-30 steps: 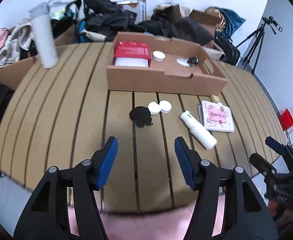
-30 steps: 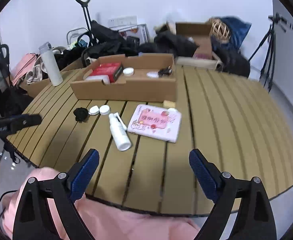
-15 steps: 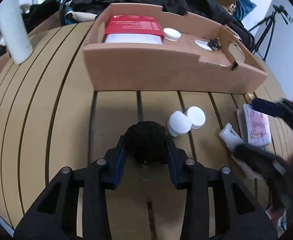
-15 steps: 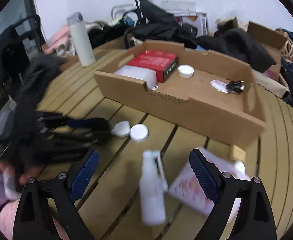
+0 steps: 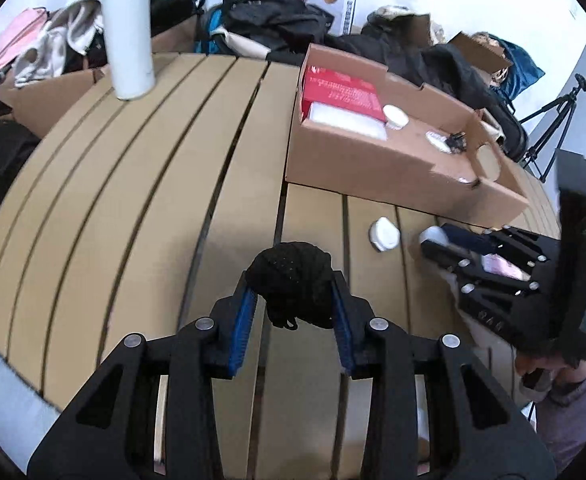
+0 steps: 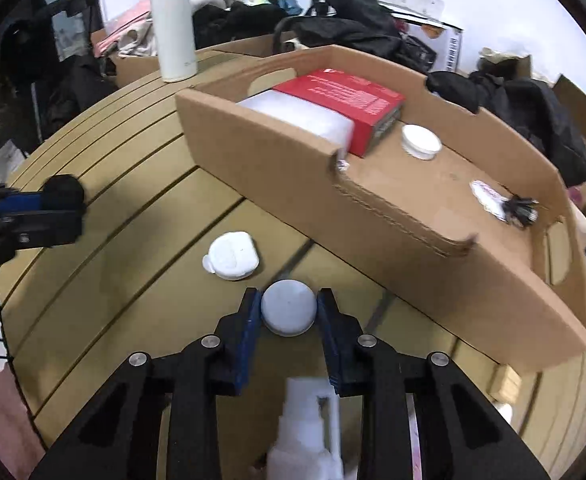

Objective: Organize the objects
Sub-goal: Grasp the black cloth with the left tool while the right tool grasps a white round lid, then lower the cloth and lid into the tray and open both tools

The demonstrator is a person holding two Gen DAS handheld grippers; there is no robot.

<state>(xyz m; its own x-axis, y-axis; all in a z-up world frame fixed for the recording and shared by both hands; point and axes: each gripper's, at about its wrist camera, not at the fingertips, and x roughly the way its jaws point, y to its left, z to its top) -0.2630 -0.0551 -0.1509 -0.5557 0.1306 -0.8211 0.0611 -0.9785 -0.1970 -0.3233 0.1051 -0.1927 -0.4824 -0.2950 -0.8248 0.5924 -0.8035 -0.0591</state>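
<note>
My left gripper [image 5: 293, 282] is shut on a black tangled bundle [image 5: 291, 276], held just over the slatted wooden table [image 5: 153, 200]. The right wrist view shows that bundle [image 6: 63, 190] at the far left. My right gripper [image 6: 289, 314] points down at the table in front of the cardboard tray [image 6: 373, 208]. Its jaws are closing, and the blue pads touch both sides of a small round white jar [image 6: 289, 310]. A white flip-cap case [image 6: 233, 256] lies just left of it. A white bottle [image 6: 309, 436] lies under the right gripper's frame.
The tray holds a red box [image 6: 341, 96], a white lid [image 6: 421, 142] and a dark key bunch [image 6: 521, 210]. A tall white flask [image 5: 129, 28] stands at the table's far left. Bags and clothes are piled behind the table. A tripod [image 5: 557, 120] stands at the right.
The left gripper came down, shut on the black bundle and shifted left with it. The right gripper swung in over the table and closed its wide jaws around the round white jar.
</note>
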